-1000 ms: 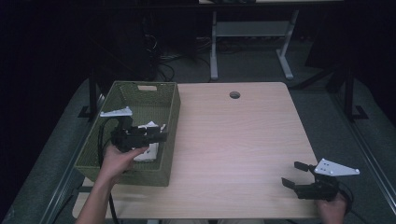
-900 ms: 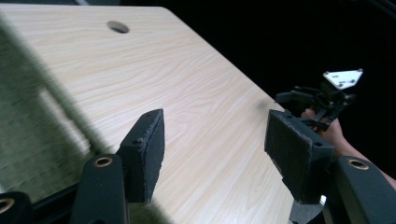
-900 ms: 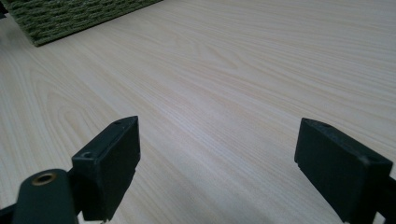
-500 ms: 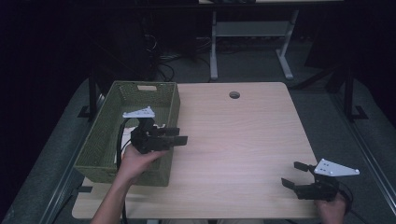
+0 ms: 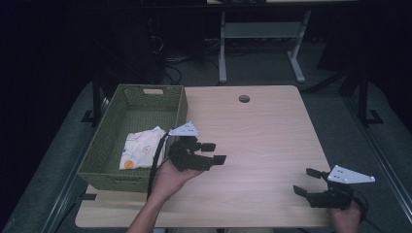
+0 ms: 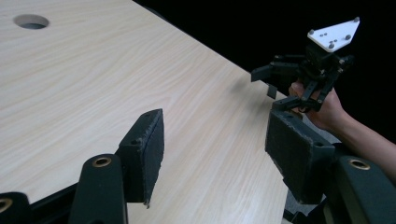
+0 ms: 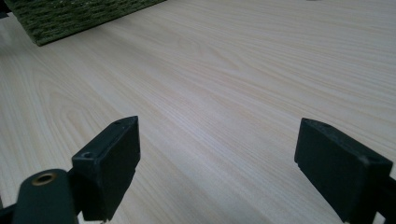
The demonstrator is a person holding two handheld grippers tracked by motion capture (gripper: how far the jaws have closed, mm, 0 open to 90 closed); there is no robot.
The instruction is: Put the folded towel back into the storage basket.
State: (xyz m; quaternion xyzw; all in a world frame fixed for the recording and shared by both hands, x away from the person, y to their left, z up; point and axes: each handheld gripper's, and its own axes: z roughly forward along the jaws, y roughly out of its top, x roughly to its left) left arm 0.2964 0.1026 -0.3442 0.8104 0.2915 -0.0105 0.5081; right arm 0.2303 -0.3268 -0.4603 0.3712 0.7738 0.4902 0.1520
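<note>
Dark room, pale wood surface [image 5: 262,131]. Folded cloth [image 5: 141,148] in green basket [image 5: 109,145], far left. Left gripper [image 5: 214,153] and right gripper [image 5: 306,182]: jaws apart, empty. Risk: trailing cable snagging basket rim.

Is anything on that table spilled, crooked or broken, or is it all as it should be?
Nothing stands out. The green basket sits square at the table's left edge, with a loosely folded patterned cloth lying inside it. The left gripper and the right gripper are both open with nothing between their jaws. No spill or damage shows.
</note>
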